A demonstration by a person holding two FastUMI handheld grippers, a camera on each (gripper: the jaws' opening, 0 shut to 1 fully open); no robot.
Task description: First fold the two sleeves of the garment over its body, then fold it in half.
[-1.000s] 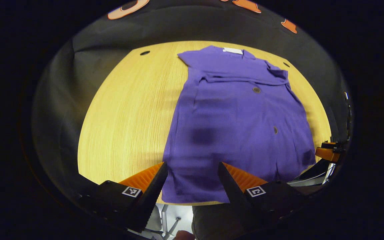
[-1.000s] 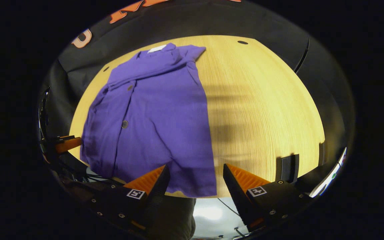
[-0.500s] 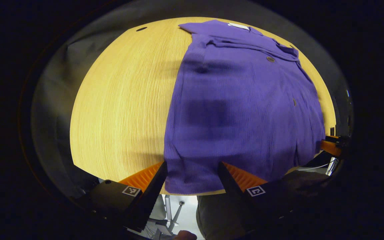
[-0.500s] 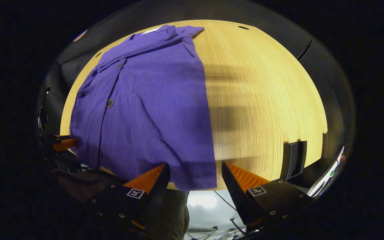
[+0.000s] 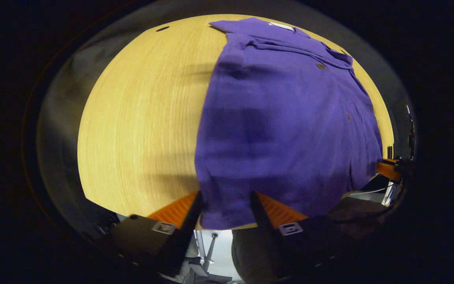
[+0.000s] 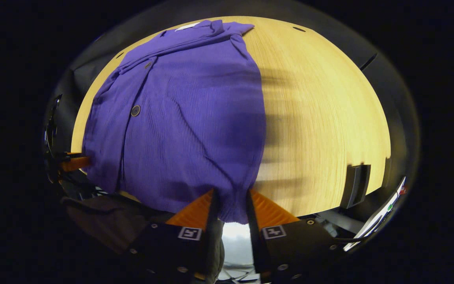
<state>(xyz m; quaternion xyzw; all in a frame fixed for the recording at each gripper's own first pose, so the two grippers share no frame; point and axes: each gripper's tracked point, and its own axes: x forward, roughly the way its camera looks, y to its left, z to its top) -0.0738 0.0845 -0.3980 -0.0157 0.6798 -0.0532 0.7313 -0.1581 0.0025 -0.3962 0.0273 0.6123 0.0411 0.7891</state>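
In the left gripper view, the left gripper (image 5: pixel 224 205) sits at the near edge of the round, pale wooden table (image 5: pixel 140 118), its two fingers drawn in on either side of the hem of the purple button-front garment (image 5: pixel 286 118). The cloth fills the gap between them, but whether both fingers actually press on it cannot be told. Just below the hem, past the table edge, a metal chair leg and light floor show.

In the right gripper view, the right gripper (image 6: pixel 230 207) is at the garment's (image 6: pixel 179 118) other near hem corner, where the fingers stand close together with a narrow bunch of fabric squeezed between them, clamped on the cloth. A long crease runs up the fabric from that pinch.

The garment lies flat on the table, hem toward the person and collar at the far edge, with both sleeves already folded in across the chest. The left gripper view shows bare wood to the left of the garment, and the right gripper's finger at the garment's far right edge. The right gripper view shows bare tabletop (image 6: pixel 321 118) to the right, a dark upright block (image 6: pixel 355 185) at the table's near right rim, and the left gripper's finger beside the garment at far left. A white neck label (image 5: pixel 281 26) sits at the collar.
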